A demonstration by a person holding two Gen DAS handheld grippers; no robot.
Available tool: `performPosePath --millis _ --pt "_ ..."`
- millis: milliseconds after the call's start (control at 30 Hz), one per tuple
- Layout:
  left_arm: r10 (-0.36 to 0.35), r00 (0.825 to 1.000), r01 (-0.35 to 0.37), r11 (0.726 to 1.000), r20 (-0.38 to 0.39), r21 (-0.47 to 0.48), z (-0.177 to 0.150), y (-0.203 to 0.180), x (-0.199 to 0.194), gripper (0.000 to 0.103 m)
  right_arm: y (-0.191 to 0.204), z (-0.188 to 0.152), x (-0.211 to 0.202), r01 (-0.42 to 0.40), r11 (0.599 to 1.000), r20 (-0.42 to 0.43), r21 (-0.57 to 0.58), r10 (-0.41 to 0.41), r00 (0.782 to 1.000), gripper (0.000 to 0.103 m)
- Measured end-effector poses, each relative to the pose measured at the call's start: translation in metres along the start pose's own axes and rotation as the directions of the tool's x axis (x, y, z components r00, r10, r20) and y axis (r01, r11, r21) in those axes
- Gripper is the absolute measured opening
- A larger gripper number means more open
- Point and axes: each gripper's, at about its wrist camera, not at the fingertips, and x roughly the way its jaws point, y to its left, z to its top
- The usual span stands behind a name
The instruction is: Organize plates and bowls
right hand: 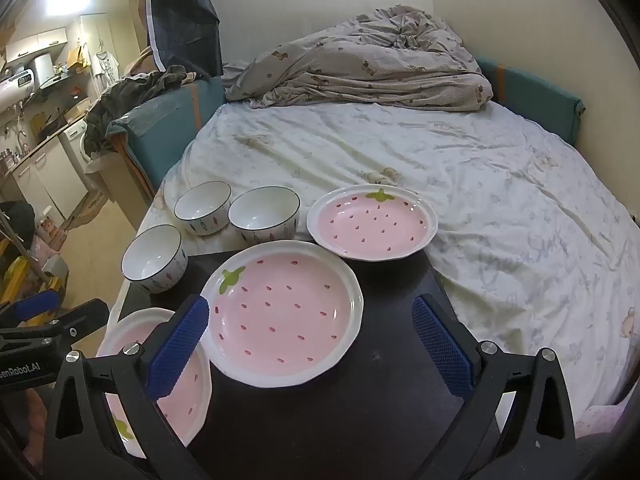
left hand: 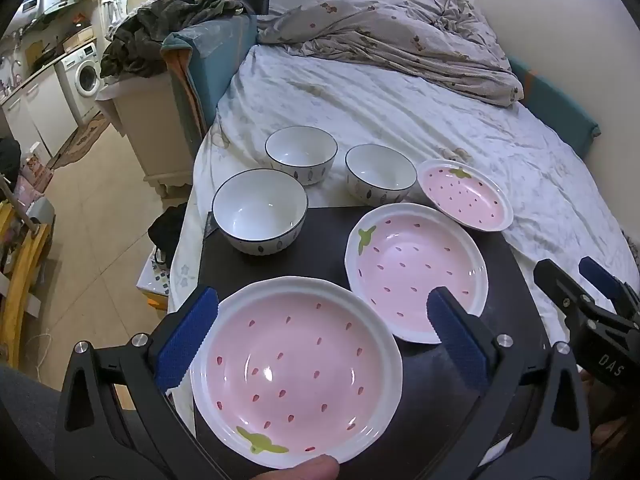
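Plates (left hand: 296, 368) and bowls (left hand: 260, 216) under both tools (left hand: 320, 344) (right hand: 310, 340), wide open, empty

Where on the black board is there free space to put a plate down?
The black board is bare in its near right part, beside the middle plate. It is crowded to the left, where the near plate and a bowl stand, and at the far edge by the far plate.
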Motion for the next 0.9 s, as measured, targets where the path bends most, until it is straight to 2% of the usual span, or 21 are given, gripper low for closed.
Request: performPosePath --millis 900 --pt "0.001 1.0 -0.001 1.0 0.002 0.002 -0.0002 0.0006 0.0 0.103 -0.0002 0.0004 -0.0008 0.0 1.0 0.008 0.0 0.0 1.0 0.103"
